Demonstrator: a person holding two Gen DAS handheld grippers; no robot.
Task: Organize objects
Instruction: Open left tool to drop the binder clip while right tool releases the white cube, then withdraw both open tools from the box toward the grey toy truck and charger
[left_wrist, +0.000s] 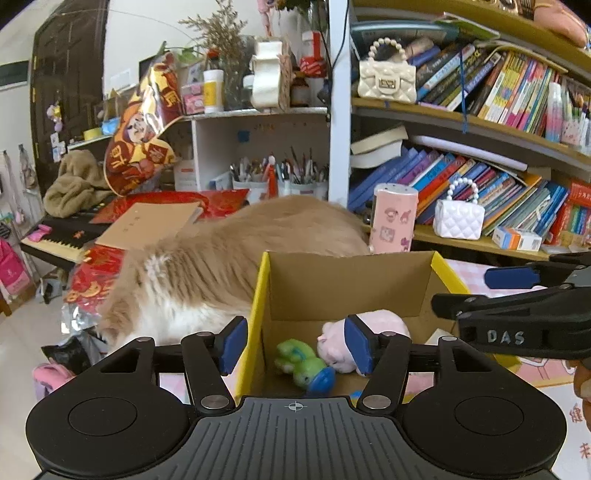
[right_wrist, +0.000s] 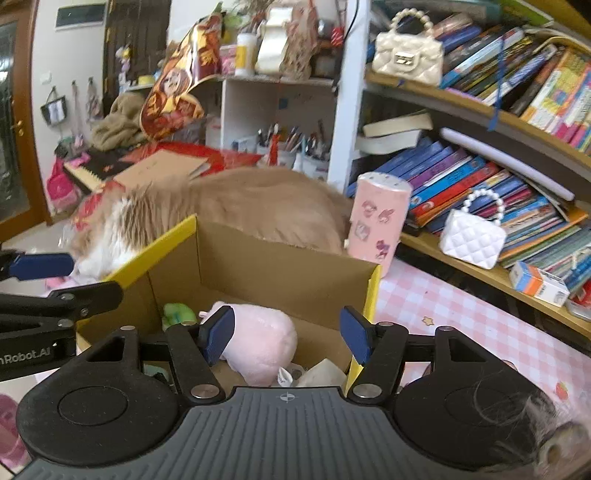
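Pink plush toy (right_wrist: 258, 343) lying in the cardboard box (right_wrist: 258, 254), low centre of the right wrist view, bulk just inside and past the left blue pad (right_wrist: 218, 334) of the right gripper (right_wrist: 286, 334). Both pairs of tongs spread, nothing pinched, pads clear of every toy. Long axis of the plush running roughly across the frame in the left wrist view, snout toward the green toy (left_wrist: 301, 363), rounded back toward the right wall of the box. Green toy low in the box, just left of the plush (left_wrist: 365, 332) and touching or nearly touching it, lying between the pads of the left gripper (left_wrist: 295, 345) in the picture, though lower and further in. Left tongs hovering over the yellow-edged left wall; right tongs entering from the right edge of that frame, above the box rim. Judged nearer: right hand to the plush, left hand to the green toy. Behind the box, upper centre, a tan and white furry animal (left_wrist: 229, 258), apart from both tongs.
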